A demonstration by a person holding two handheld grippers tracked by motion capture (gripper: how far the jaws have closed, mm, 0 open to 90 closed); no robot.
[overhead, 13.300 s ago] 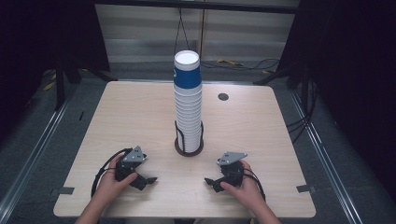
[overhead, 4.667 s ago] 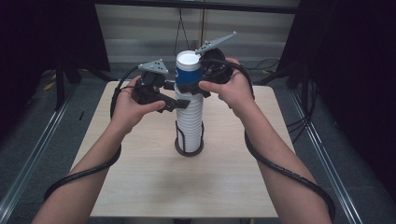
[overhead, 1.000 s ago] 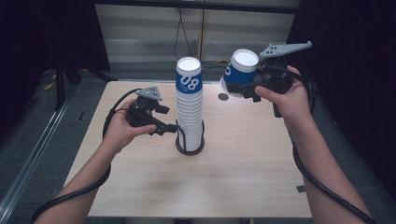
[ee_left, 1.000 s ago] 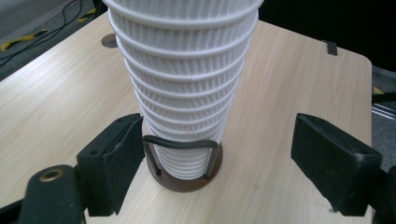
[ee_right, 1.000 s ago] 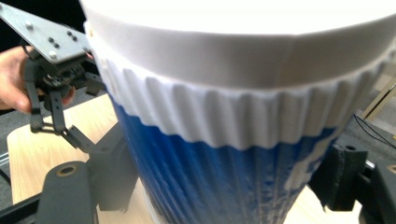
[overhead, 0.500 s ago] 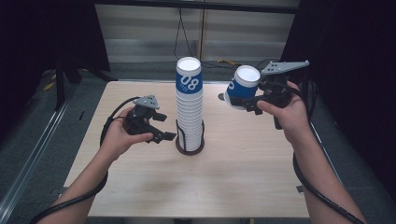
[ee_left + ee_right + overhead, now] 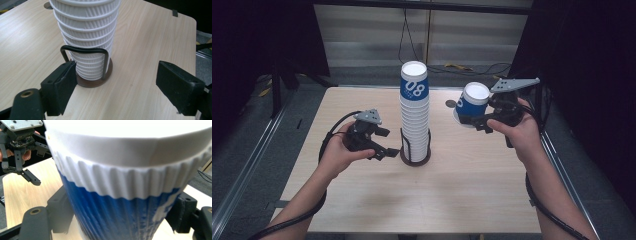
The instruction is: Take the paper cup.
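So far one blue cup [image 7: 474, 104] is clamped in right gripper [image 7: 482, 121], upper right; left gripper [image 7: 386, 150] gapes beside remaining cup stack [image 7: 414, 120], unset

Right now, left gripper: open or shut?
Open. The left gripper has its jaws spread wide beside the cup stack, pads touching nothing.
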